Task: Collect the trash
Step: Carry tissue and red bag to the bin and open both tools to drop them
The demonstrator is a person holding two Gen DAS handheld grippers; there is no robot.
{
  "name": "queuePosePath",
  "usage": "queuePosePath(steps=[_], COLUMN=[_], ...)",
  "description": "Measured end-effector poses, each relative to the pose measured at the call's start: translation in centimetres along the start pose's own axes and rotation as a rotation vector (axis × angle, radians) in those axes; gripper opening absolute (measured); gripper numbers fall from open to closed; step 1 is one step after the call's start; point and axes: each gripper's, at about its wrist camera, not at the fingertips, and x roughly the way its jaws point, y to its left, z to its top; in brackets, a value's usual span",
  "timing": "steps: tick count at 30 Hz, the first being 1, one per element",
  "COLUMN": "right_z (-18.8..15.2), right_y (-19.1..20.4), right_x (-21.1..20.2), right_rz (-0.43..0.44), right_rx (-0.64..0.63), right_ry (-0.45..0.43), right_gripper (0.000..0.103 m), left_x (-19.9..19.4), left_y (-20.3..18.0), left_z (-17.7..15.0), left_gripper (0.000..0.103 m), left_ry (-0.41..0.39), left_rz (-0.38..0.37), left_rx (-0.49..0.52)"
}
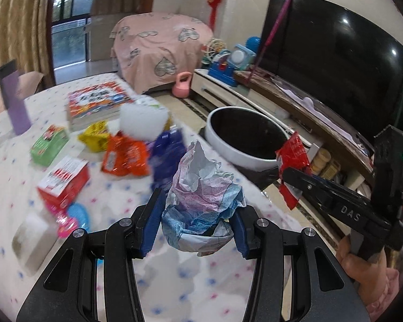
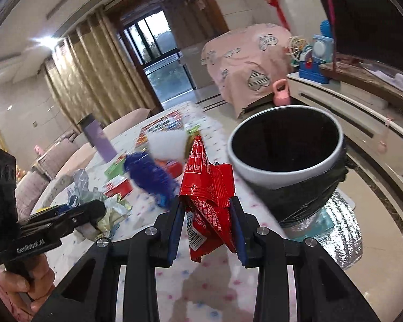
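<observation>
Both grippers are clenched on trash. From the left wrist view, the left gripper (image 1: 198, 226) has its blue pads pressed on either side of a crumpled paper wad (image 1: 201, 198), pale blue and pink, carried above the dotted tablecloth (image 1: 174, 281). Beyond it stands the trash bin (image 1: 244, 136), white-rimmed with a dark liner, just off the table edge. To the right the other tool carries a red wrapper (image 1: 292, 166) near the bin's rim. More litter lies on the cloth: an orange packet (image 1: 126, 158), a blue packet (image 1: 166, 150), a green box (image 1: 49, 145) and a red box (image 1: 64, 182).

From the right wrist view, the right gripper (image 2: 207, 230) pinches the red wrapper (image 2: 207, 196) low on its body, so most of it stands up above the pads. The bin (image 2: 287, 158) gapes up and to the right, close by; the left gripper with its paper wad (image 2: 99, 204) sits to the left, over the table.

To do the drop well, I judge each hand should carry its piece fully over the dark mouth before releasing, tilted down so the light, springy trash falls inside the rim instead of catching it. Going one at a time would keep the two tools from bumping.
</observation>
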Motion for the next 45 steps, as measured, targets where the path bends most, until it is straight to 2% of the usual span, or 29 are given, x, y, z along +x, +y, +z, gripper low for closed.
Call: queuePosePath(steps=[11,22,31,37,39,43,45], right_z=[2.6,6.4,8.7,9.6,9.5,9.5,9.6], right_y=[-4.8,-8.1,-10.7,-11.6,-11.8,-12.5,-12.8], right_x=[0.3,3.4,5.7,6.7,6.9,7.3,7.4], right_rz=[-0.045,-0.08,-0.092,-0.101,-0.108,-0.107,-0.106], right_rx=[0.055,0.06,0.068,0.063,0.062,0.08,0.094], right_ry=[-0.015,0.017,0.054,0.066,0.071,0.079,0.081], right_gripper=[0.034,0.035,0.037,0.038,0.04,0.057,0.058], left_x=[4.4,10.8,15.0,16.7,17.0,17.1,16.8], left_y=[-3.4,-5.4,-6.1,-6.7,-6.8,-6.7,-6.5], left_z=[3.4,7.7,9.8,9.8,9.5,9.2,9.1], left_gripper=[0.046,0.047,0.048,0.055,0.064,0.08,0.082], left_ry=[0.02,0.063,0.1,0.121,0.132,0.144,0.146], left_rz=[-0.036,-0.041,-0.033,-0.03,-0.031,-0.02,-0.017], left_rx=[0.048,0.052,0.051,0.063,0.068,0.069,0.063])
